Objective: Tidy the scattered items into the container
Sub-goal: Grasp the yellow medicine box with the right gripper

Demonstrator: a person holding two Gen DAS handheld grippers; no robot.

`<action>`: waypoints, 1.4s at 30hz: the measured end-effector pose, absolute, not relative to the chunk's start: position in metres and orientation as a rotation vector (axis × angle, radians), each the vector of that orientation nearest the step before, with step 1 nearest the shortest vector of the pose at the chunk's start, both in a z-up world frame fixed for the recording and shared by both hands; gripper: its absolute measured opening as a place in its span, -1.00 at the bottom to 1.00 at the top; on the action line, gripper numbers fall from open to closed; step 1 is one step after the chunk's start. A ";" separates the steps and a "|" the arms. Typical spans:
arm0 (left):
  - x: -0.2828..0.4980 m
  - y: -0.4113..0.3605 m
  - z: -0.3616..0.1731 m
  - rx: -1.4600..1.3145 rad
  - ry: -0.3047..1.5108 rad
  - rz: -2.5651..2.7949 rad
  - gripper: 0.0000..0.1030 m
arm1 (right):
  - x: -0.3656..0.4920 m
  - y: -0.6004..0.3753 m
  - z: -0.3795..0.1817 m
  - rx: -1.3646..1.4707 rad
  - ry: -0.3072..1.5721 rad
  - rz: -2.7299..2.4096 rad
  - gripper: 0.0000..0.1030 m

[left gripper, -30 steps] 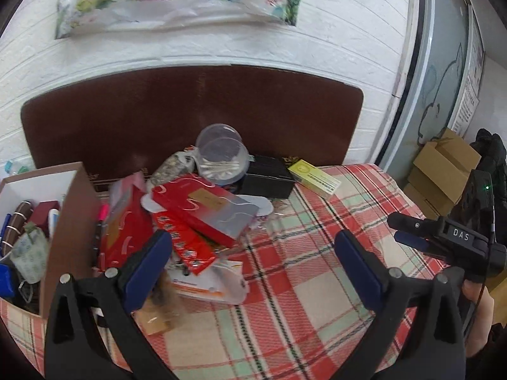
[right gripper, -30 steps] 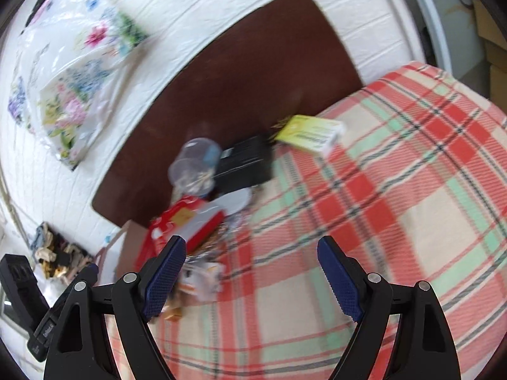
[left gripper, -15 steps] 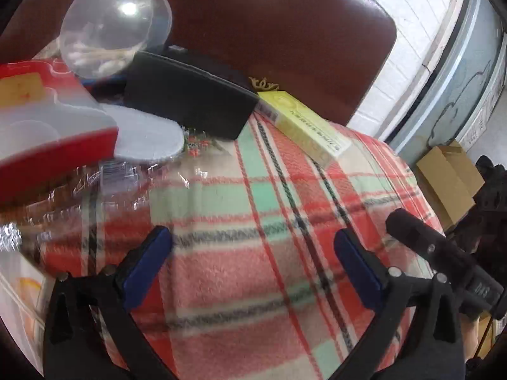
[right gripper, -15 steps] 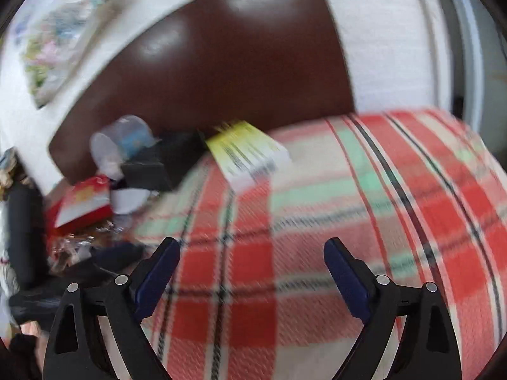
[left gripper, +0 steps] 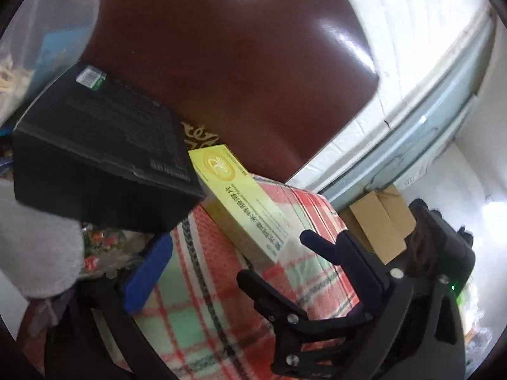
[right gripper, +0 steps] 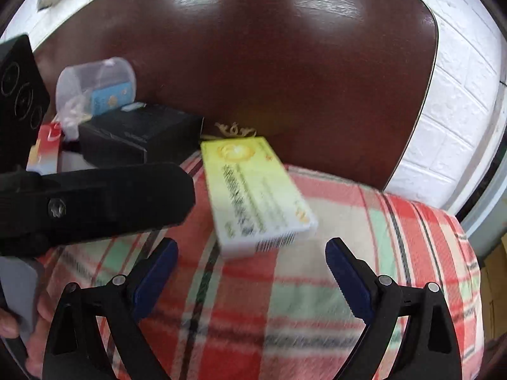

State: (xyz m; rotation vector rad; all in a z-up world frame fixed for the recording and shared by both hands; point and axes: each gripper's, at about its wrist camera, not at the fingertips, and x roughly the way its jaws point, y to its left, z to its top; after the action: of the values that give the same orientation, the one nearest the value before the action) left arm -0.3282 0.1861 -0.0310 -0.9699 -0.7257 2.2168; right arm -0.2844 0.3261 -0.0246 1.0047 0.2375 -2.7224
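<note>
A yellow carton [right gripper: 253,190] lies on the plaid blanket [right gripper: 285,316] against the dark headboard, one end pointing at me. My right gripper [right gripper: 252,243] is open wide, and the carton's near end sits just ahead of its blue pads, untouched. My left gripper [left gripper: 236,240] is also open and empty, low over the blanket beside the same carton [left gripper: 240,202]. One of its black fingers [right gripper: 111,202] crosses the left of the right wrist view. A black box [left gripper: 101,158] lies just left of the carton. The container is out of view.
Behind the black box [right gripper: 139,136] stand a clear jar of cotton swabs [right gripper: 92,85] and a red packet [right gripper: 44,148]. The brown headboard [right gripper: 285,63] blocks the far side. Cardboard boxes [left gripper: 380,221] stand on the floor past the bed's right edge.
Both grippers came down and closed in on the yellow carton. The left one swung right, away from the pile and the cardboard container. The right one rolled level and its jaws widened a little.
</note>
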 end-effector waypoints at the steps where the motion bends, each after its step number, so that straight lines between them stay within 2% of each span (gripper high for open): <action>1: -0.334 0.191 -0.030 -1.009 -0.755 2.193 1.00 | -0.292 0.332 -0.025 0.997 0.206 -2.718 0.85; 7: -0.352 0.223 -0.021 -1.247 -0.903 2.126 1.00 | -0.307 0.366 -0.029 0.989 -0.067 -2.614 0.85; 13: -0.372 0.237 -0.022 -1.340 -1.040 2.123 0.99 | -0.314 0.372 -0.038 1.040 -0.067 -2.600 0.84; 21: -0.372 0.245 -0.023 -1.324 -1.040 2.093 0.99 | -0.319 0.368 -0.041 1.043 0.002 -2.553 0.82; 24: -0.371 0.247 -0.024 -1.296 -1.046 2.071 0.99 | -0.315 0.369 -0.042 1.051 0.012 -2.558 0.70; 26: -0.370 0.232 -0.032 -1.276 -1.037 2.042 0.99 | -0.309 0.366 -0.042 1.063 0.015 -2.558 0.46; 27: -0.367 0.229 -0.032 -1.274 -1.018 2.027 0.98 | -0.304 0.365 -0.042 1.072 0.022 -2.572 0.39; 30: -0.352 0.222 -0.029 -1.291 -0.945 2.033 0.96 | -0.283 0.363 -0.043 1.083 -0.007 -2.589 0.39; 34: -0.322 0.235 -0.019 -1.328 -0.673 2.121 0.79 | -0.255 0.364 -0.045 1.096 -0.094 -2.591 0.38; 42: -0.248 0.250 -0.027 -1.422 -0.405 2.150 0.85 | -0.170 0.367 -0.045 1.162 -0.105 -2.598 0.38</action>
State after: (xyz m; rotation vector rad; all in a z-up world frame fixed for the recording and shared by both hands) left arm -0.2484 0.2504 -0.0270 -1.4218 -0.4053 2.1505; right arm -0.1695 0.3667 -0.0449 1.1624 -0.1048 -2.5983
